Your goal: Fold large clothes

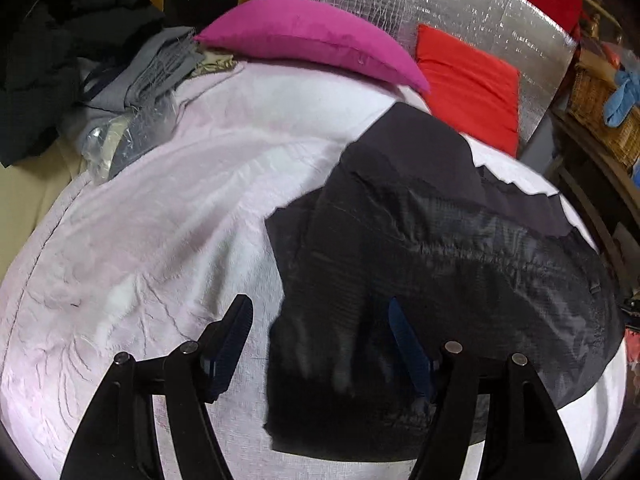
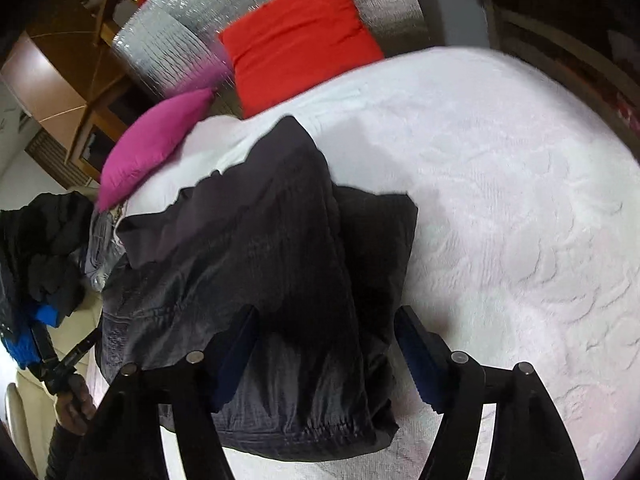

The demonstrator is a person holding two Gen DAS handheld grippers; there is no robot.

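No text, label, brand, number or sign can be read in either view. The dark garment (image 1: pixel 440 264), the white bedspread (image 1: pixel 168 208) and the cushions carry no legible lettering, and the background is too blurred and small to make any out.

A white textured bedspread (image 1: pixel 168 216) covers the bed. At its head, toward twelve o'clock, a magenta pillow (image 1: pixel 316 40) lies just beside a red cushion (image 1: pixel 468 84), which leans against a silver quilted foil panel (image 1: pixel 452 4). Over at ten o'clock a heap of grey and dark cloth (image 1: pixel 132 76) sits at the bed's edge, with crinkled clear plastic (image 1: pixel 120 140) below it. At three o'clock a wicker basket (image 1: pixel 596 108) holds something blue (image 1: pixel 622 96). Wooden furniture (image 2: pixel 64 80) stands beyond the pillow end.
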